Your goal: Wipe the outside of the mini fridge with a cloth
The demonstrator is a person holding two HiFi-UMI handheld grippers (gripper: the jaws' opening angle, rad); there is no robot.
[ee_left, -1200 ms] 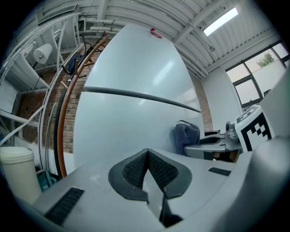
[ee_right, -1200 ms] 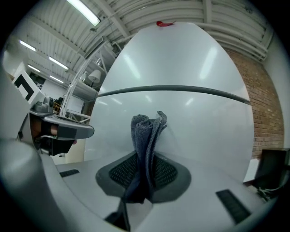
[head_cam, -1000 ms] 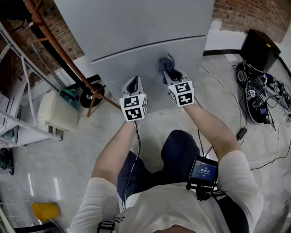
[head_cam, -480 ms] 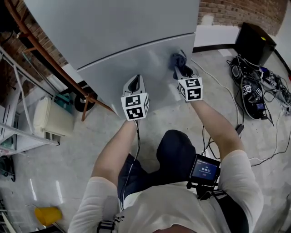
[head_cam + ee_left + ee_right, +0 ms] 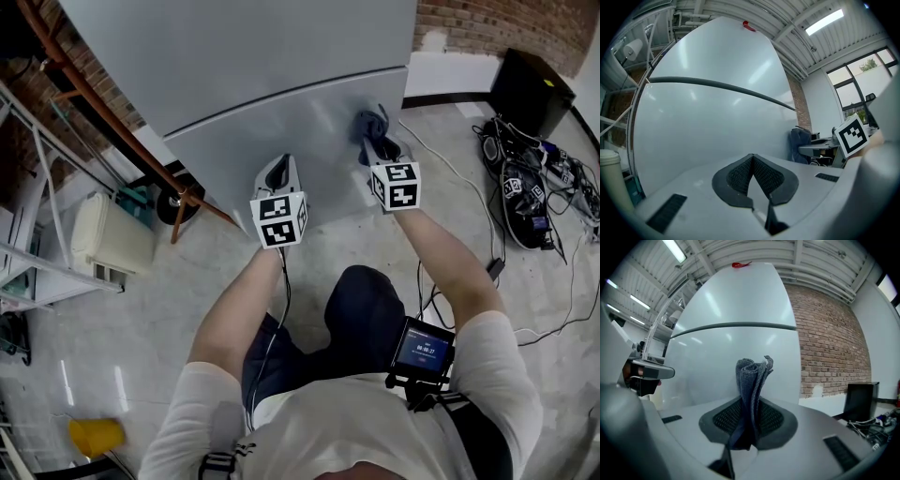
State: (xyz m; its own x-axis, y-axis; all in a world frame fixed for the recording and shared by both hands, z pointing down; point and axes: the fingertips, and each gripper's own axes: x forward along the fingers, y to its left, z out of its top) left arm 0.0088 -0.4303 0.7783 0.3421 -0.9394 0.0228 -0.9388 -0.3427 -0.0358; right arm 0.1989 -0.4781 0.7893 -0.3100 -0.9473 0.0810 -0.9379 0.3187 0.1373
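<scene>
Head view alone: pale floor [image 5: 141, 309], cables [image 5: 534, 187] at right, yellow cup [image 5: 94, 436] at lower left, orange pipe [image 5: 103, 103] slanting left of the fridge [image 5: 281, 56]; both arms reaching toward the lower door.
Left gripper view alone: windows [image 5: 862, 70] at right, red item [image 5: 748, 26] on the fridge top, paper roll [image 5: 633, 47] high at left.
Right gripper view alone: brick wall [image 5: 829, 348] right of the fridge, black box [image 5: 860, 401] at its foot, cloth folds seen close up.
Left gripper [image 5: 752, 176]: closed, mesh pads meeting at the tips, nothing between them; aimed at the lower door, close to it, contact not clear.
Right gripper [image 5: 750, 420]: clamped on the cloth [image 5: 752, 380], bunched upright folds sticking out past the tips.
Cloth position: against or just off the lower door, near its right edge, a little below the seam; touching or not, cannot tell.
Fridge look: plain grey, upper and lower door, dark curved seam between.
</scene>
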